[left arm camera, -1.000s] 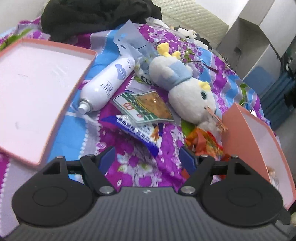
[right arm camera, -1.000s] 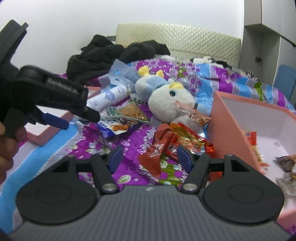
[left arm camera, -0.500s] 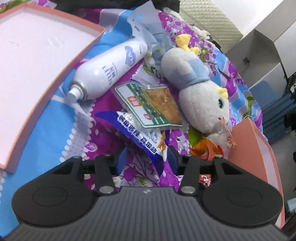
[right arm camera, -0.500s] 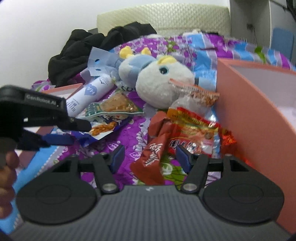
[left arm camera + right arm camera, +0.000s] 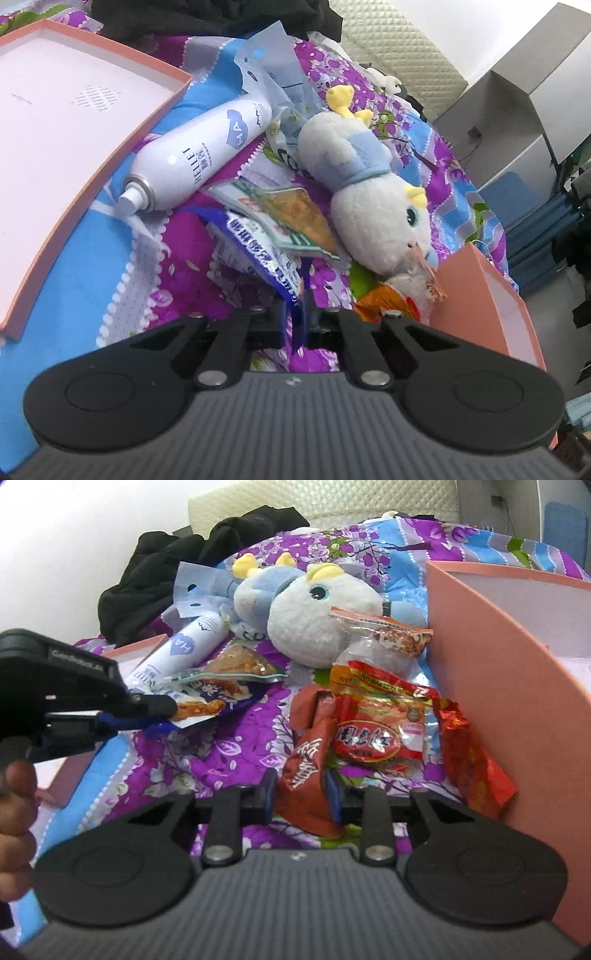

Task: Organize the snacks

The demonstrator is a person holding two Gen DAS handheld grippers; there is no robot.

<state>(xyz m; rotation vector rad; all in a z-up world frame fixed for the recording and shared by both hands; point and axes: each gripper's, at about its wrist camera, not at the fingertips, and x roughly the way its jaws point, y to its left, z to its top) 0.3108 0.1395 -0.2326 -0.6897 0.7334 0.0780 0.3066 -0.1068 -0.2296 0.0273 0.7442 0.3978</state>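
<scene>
My left gripper is pinching the blue snack packet mid-bed while my right gripper, just narrowing, is seemingly clamping the brown snack packet beside the pink box.

Bedroom: floral bedspread, quilted headboard

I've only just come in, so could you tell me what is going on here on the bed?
A person is sorting snacks with a handheld gripper in each hand. The left gripper has just closed on the corner of a blue snack packet. The right gripper has been closing around a brown-red snack packet. A plush toy, a white spray bottle and more packets lie between an open pink box and its lid.
</scene>
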